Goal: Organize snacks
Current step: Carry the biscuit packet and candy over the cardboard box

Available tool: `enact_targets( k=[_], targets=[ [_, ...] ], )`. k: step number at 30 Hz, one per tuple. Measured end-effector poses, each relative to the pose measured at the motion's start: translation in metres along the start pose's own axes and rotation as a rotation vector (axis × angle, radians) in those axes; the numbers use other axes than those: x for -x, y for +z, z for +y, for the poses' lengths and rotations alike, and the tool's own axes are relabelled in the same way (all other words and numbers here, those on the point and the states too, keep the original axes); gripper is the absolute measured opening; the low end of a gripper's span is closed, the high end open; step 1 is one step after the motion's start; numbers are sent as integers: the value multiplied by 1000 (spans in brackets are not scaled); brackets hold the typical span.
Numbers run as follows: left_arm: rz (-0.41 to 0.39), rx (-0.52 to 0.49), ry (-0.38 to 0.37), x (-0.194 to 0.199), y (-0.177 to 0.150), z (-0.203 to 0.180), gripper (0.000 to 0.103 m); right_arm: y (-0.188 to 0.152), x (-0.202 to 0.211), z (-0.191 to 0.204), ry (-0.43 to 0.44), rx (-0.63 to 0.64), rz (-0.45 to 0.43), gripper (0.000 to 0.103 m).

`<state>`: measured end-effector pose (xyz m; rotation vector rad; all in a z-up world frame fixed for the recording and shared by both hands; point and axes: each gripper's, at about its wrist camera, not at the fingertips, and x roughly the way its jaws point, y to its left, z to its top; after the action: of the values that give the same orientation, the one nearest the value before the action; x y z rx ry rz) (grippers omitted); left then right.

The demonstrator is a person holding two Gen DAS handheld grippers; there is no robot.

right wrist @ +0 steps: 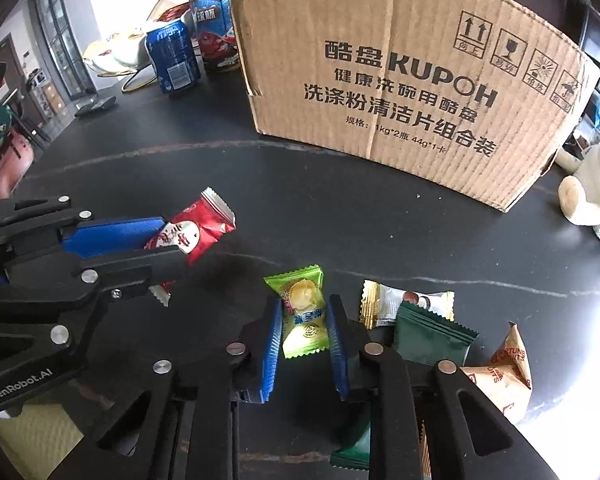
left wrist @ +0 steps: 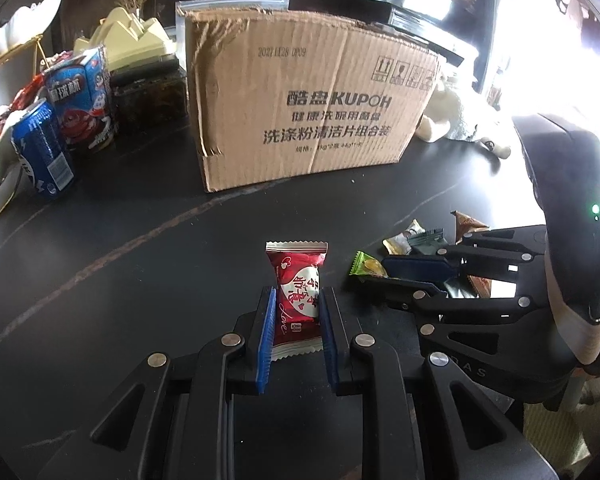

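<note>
Fingers of the left gripper reached forward low over the black table in the left wrist view, their blue pads closed narrowly on a red candy packet standing upright between them. Beyond it stood the cardboard box, with a blue can and a blue snack carton off to its left. To the right, the right gripper came in sideways, level with the table, its fingers around a green candy packet beside a small heap of other wrappers. From the right wrist view, the right gripper pointed forward and down, its pads pressed against both sides of the green candy packet, which lay near the table. Just right of it lay a white packet, a dark green packet and an orange packet. At left, the left gripper extended sideways, holding the red candy packet above the table. The cardboard box stood behind.
</note>
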<state>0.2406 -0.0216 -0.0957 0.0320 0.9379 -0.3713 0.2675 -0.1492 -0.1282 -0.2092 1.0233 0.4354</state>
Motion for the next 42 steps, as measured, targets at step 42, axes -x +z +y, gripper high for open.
enact_targets(
  k=[42],
  targets=[
    [-379, -41, 65, 120, 126, -28, 22, 88, 180, -39, -73, -106, -473, 20]
  ],
)
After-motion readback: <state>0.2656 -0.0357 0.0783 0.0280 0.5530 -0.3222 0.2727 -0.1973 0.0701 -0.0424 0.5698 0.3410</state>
